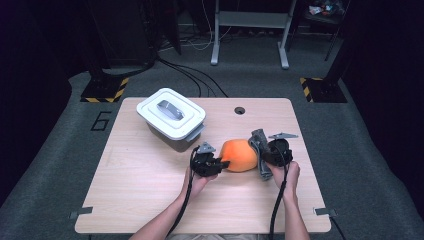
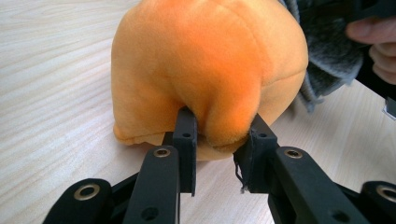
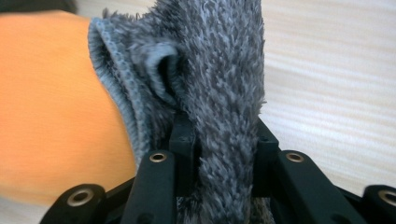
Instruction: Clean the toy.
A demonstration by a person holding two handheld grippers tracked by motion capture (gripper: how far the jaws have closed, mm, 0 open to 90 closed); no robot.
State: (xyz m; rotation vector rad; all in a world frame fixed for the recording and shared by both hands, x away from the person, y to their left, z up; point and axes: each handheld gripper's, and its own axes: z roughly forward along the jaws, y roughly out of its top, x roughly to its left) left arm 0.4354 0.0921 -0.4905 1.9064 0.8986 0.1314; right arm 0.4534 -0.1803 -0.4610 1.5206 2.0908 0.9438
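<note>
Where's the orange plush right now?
In the high view the orange plush lies on the table right of centre, pinched by the left gripper, its right side touching the grey fuzzy cloth in the right gripper.

Plush toy (image 1: 239, 155) lies between both tools, lidded bin (image 1: 171, 118) behind-left.

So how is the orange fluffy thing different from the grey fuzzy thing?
The orange plush is smooth, short-piled and round like a ball; the grey cloth is shaggy, with a knitted edge, and hangs flat and folded. The plush is the bigger of the two. The left tool pinches a fold of the plush, while the right tool is shut on the cloth. Both are soft, and they touch each other over the table.
</note>
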